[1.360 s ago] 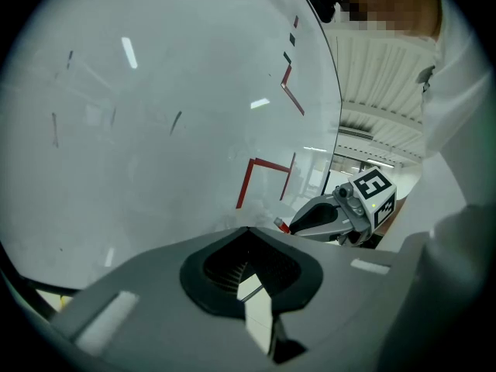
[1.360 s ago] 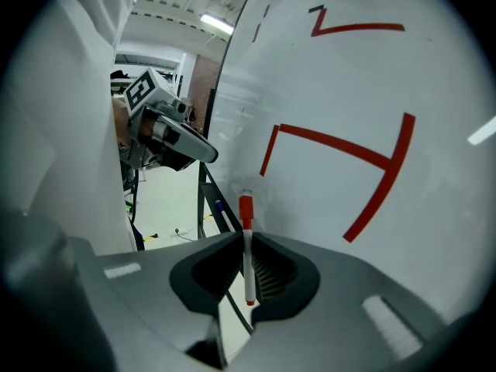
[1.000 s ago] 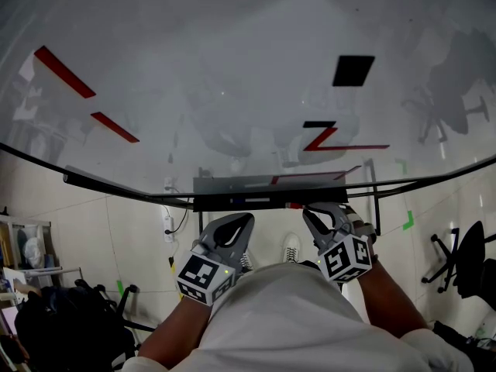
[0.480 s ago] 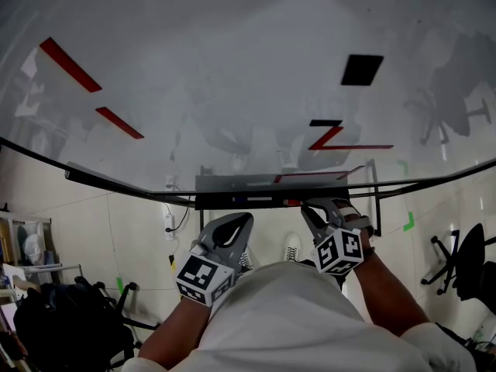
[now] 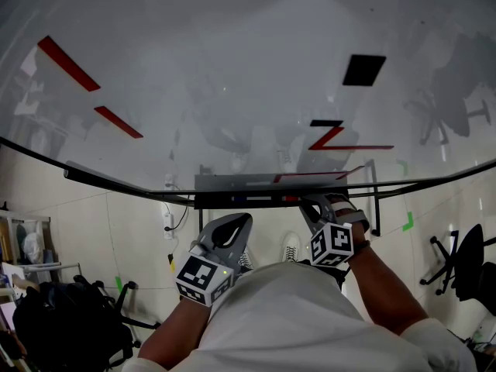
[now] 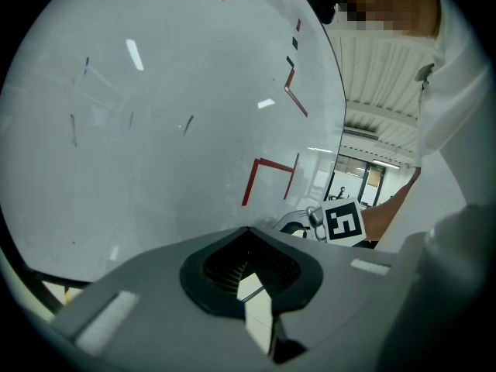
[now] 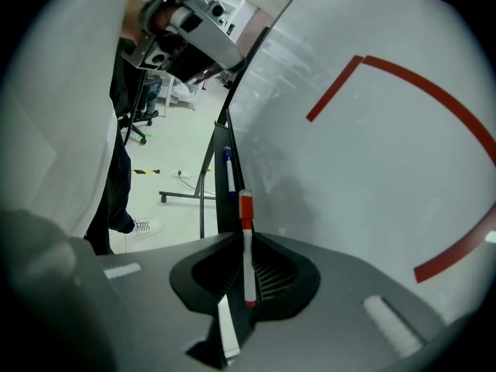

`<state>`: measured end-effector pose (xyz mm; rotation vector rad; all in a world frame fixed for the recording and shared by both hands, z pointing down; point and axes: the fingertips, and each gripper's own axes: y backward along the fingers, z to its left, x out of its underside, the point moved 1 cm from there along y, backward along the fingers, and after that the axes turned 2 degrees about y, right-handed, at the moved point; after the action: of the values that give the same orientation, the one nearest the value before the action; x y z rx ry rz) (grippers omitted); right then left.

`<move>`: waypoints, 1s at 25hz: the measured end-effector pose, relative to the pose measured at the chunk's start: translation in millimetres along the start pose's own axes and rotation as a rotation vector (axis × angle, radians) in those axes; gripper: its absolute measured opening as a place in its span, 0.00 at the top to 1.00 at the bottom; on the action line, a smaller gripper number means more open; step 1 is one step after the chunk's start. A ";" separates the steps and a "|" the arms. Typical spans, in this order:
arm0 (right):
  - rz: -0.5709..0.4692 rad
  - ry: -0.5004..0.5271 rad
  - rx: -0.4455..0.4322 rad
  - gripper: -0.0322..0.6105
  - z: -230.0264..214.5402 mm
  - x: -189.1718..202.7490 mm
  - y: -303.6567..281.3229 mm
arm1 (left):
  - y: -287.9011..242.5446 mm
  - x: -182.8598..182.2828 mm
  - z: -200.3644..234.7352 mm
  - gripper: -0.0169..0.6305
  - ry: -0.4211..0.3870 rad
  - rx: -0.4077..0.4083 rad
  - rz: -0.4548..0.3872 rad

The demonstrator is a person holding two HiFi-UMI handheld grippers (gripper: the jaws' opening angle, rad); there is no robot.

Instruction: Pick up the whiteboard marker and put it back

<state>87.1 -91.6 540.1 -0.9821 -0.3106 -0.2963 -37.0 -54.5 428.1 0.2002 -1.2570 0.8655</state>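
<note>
A white whiteboard marker with a red cap (image 7: 246, 246) lies along the seam of my right gripper (image 7: 242, 235), which is shut on it, cap pointing away. In the head view the right gripper (image 5: 314, 202) is up against the tray (image 5: 232, 200) under the whiteboard (image 5: 232, 68), and the red cap of the marker (image 5: 291, 199) shows at the tray. A blue marker (image 7: 229, 165) rests on the tray (image 7: 225, 208) just beyond. My left gripper (image 5: 242, 222) hangs below the tray, shut and empty; in its own view the left gripper (image 6: 248, 231) points at the board.
The whiteboard carries red lines and black squares. Its stand leg (image 7: 203, 192) runs down to the tiled floor. An office chair (image 5: 465, 262) stands at the right, dark bags (image 5: 70, 324) and a shelf (image 5: 23, 246) at the left. A power strip (image 5: 168, 225) lies on the floor.
My right gripper has moved up and a little left with the marker, closer to the tray. The left gripper has stayed where it was.
</note>
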 end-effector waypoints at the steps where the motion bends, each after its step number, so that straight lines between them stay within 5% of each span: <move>1: 0.005 0.006 -0.001 0.89 0.6 0.9 -1.0 | 0.1 0.3 0.0 0.95 0.001 0.000 0.000; 12: 0.058 0.054 -0.007 0.89 2.8 10.9 -20.4 | 2.7 2.6 2.2 0.95 0.011 -0.012 -0.005; 25: 0.055 -0.007 -0.019 0.85 4.3 9.6 -19.8 | 3.5 2.3 3.2 0.95 0.014 -0.011 -0.007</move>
<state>87.8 -99.3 561.2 -1.0092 -0.2872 -0.2457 -41.6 -52.9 430.1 0.1890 -1.2473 0.8525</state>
